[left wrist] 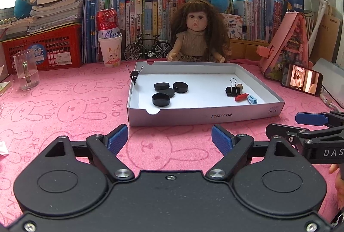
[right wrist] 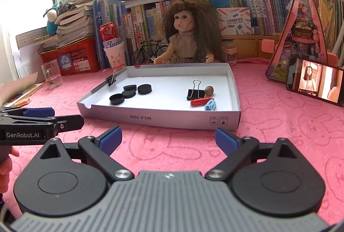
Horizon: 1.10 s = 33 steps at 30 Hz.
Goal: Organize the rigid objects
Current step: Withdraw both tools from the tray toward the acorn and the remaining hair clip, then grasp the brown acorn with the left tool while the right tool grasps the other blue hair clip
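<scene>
A pink rabbit-print cloth (left wrist: 64, 107) is spread over the table, backed by rows of books (left wrist: 150, 14) with plush toys on top. A doll (left wrist: 196, 34) is seated at 12 o'clock, just behind the white cardboard tray (left wrist: 204, 116). The tray is seen ahead of both grippers, apart from them, with bare cloth between its near wall and the fingertips.

The left gripper (left wrist: 169, 138) is held low over the cloth at 6 o'clock of the tray, jaws spread, nothing between them. The right gripper (right wrist: 168, 139) is held likewise, jaws spread wide and empty; one blue fingertip (left wrist: 309, 119) of it is seen at 3 o'clock in the left wrist view.

Inside the tray, four black round lids (left wrist: 164, 92) are clustered at 9 o'clock, touching or overlapping. At 3 o'clock a black binder clip (right wrist: 195, 92) is noted, touching a brown nut-like ball (right wrist: 209, 90); a red piece (right wrist: 201, 101) and a small blue clip (right wrist: 210, 105) lie just beside. A second binder clip (left wrist: 135, 75) is fastened on the tray's left wall at 10 o'clock.
</scene>
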Each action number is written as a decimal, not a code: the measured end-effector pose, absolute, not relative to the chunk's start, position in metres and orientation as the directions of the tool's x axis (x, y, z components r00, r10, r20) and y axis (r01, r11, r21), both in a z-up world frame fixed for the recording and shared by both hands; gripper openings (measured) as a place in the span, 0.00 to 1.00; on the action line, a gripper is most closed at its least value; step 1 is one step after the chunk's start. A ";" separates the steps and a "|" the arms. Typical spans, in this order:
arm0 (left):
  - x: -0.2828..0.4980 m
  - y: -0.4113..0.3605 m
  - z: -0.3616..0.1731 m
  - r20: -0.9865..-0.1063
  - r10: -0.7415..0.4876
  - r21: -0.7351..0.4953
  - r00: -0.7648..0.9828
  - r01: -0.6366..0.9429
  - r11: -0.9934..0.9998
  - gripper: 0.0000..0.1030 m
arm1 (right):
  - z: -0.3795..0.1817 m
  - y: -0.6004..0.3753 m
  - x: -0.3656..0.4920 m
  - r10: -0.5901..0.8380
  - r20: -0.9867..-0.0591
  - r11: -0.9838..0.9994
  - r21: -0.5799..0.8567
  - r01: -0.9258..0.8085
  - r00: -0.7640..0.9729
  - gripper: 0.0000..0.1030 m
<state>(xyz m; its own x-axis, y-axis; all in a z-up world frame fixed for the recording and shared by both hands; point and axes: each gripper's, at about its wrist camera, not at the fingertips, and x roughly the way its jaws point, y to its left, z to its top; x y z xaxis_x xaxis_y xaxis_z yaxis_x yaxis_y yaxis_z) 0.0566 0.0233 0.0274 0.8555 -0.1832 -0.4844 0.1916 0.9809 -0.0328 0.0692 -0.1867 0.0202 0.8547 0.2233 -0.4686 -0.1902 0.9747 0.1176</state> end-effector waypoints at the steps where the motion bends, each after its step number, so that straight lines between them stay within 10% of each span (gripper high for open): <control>1: 0.054 0.024 0.026 -0.483 -0.182 -0.029 0.857 0.192 0.981 0.81 | 0.019 -0.186 0.067 0.226 -0.470 0.974 0.117 -0.194 0.853 0.96; 33: -0.003 0.042 -0.008 -0.438 -0.141 -0.006 0.888 0.154 0.988 0.82 | -0.009 -0.169 0.017 0.216 -0.493 0.974 0.050 -0.221 0.843 1.00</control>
